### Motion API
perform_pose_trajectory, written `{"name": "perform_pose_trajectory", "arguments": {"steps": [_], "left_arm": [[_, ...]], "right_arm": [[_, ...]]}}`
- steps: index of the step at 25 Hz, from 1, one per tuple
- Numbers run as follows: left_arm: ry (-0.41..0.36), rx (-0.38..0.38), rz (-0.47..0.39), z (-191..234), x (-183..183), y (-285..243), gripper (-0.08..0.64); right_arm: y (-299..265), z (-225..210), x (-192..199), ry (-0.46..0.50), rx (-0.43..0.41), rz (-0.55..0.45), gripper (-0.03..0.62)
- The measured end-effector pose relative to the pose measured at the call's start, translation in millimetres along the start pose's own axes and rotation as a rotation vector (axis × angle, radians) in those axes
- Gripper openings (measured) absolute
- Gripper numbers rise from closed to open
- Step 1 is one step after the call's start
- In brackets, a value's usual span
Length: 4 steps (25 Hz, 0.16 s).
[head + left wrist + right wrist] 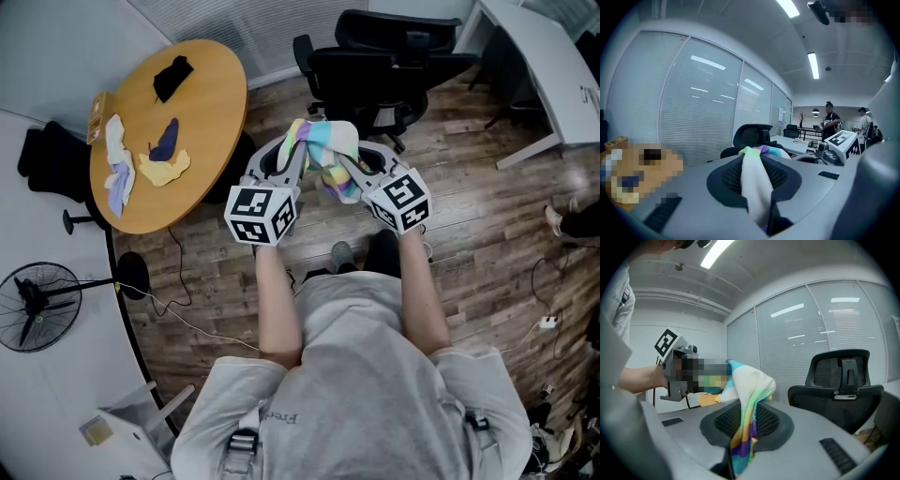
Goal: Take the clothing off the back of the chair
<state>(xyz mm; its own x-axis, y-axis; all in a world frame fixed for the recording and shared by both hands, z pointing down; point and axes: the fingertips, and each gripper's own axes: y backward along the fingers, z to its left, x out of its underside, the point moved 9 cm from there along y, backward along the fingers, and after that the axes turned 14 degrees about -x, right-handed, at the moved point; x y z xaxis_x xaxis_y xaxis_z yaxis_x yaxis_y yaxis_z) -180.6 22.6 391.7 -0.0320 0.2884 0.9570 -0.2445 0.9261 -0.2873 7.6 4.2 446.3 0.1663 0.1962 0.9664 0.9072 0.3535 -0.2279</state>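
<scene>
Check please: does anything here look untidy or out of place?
Yes. Several crumpled cloths lie scattered on the round table, unfolded and in no order. The striped garment is merely bunched.

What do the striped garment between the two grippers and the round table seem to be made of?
The striped garment looks like soft, matte fabric, perhaps knit: it folds and hangs limply. The round table is probably wood or wood-look laminate, smooth with slight sheen: its top is evenly orange-brown, grain too small to tell.
</scene>
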Motion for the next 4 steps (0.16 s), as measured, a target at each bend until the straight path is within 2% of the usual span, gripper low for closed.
{"name": "perform_pose_trajectory", "arguments": {"steps": [4], "left_arm": [[-0.001, 0.003, -0.001, -1.7, -0.3, -0.1, 0.078]], "right_arm": [[1.8, -0.3, 0.2, -0.005, 0.001, -0.005, 0.072]]}}
